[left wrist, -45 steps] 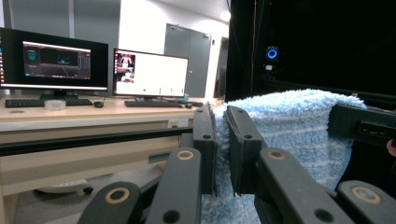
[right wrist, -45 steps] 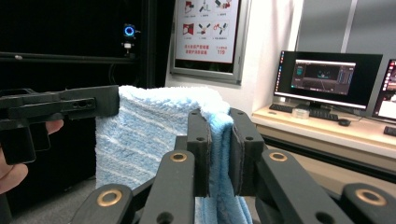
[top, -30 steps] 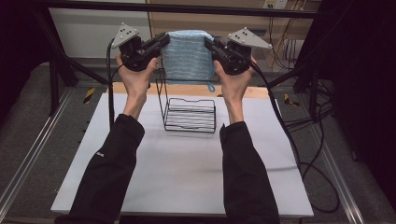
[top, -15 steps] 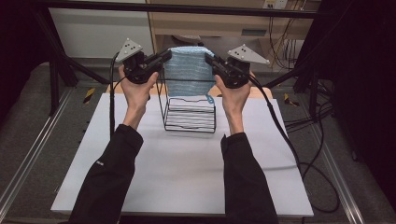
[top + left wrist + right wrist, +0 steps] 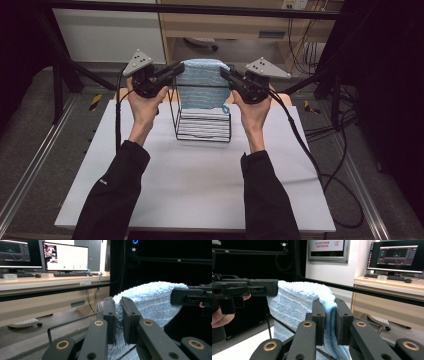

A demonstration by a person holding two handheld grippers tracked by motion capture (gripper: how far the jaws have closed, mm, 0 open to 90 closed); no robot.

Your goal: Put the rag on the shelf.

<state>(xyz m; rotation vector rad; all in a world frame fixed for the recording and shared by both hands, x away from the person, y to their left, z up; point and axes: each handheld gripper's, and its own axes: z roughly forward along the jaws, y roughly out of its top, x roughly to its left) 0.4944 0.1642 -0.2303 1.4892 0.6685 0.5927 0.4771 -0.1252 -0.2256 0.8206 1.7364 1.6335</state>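
A light blue towel (image 5: pixel 202 90) hangs stretched between my two grippers, above the back of a black wire rack (image 5: pixel 202 120) on the white table. My left gripper (image 5: pixel 176 71) is shut on the towel's left top corner; in the left gripper view its jaws pinch the fluffy edge of the towel (image 5: pixel 150 297), with the left gripper (image 5: pixel 118 322) low in the middle. My right gripper (image 5: pixel 225 74) is shut on the right top corner, and the right gripper view has the towel (image 5: pixel 297 302) folded between the pads of the right gripper (image 5: pixel 329 322). The towel's lower part drapes behind the rack's top bar.
The white table top (image 5: pixel 195 185) spreads in front of the rack. A wooden desk (image 5: pixel 225 25) stands behind the table. Black frame bars (image 5: pixel 200 7) cross overhead and cables (image 5: pixel 320 160) trail off the right side. Monitors (image 5: pixel 65 256) sit on a desk at the back.
Both hands have come down and slightly toward the rack, lowering the stretched towel so that it hangs just over the rack's top. Both grips stay the same.
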